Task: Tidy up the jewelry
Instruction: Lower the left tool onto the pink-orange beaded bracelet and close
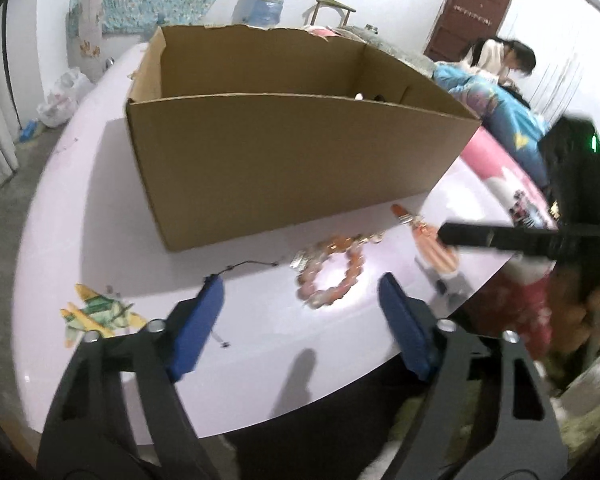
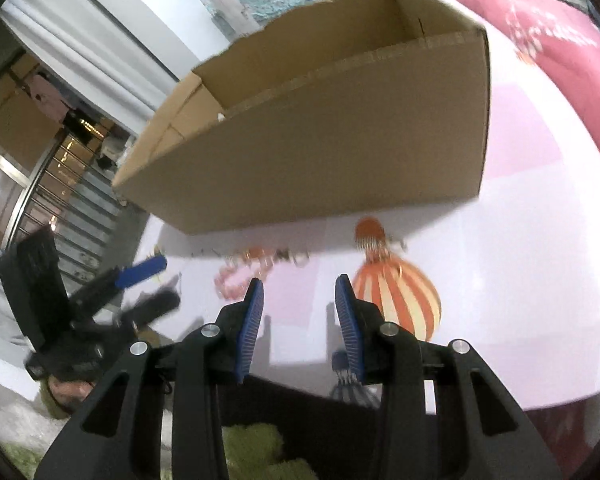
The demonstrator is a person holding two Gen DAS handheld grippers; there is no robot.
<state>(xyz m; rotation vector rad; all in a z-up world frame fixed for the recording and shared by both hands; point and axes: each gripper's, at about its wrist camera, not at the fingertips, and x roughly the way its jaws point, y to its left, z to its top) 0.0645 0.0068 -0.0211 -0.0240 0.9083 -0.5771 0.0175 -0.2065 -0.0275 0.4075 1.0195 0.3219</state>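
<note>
Both grippers, left [image 1: 302, 292] and right [image 2: 299, 286], sit apart, holding nothing; chunky round-bead bracelet [image 1: 332, 276] at 12 o'clock, plain cardboard box [image 1: 284, 160] behind.

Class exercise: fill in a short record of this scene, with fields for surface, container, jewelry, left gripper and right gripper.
surface: pale pink table
container: open cardboard box, upright on the table
jewelry: pink bead bracelet and thin black cord, lying in front of the box
left gripper: open, holding nothing
right gripper: open, nothing between its jaws
</note>
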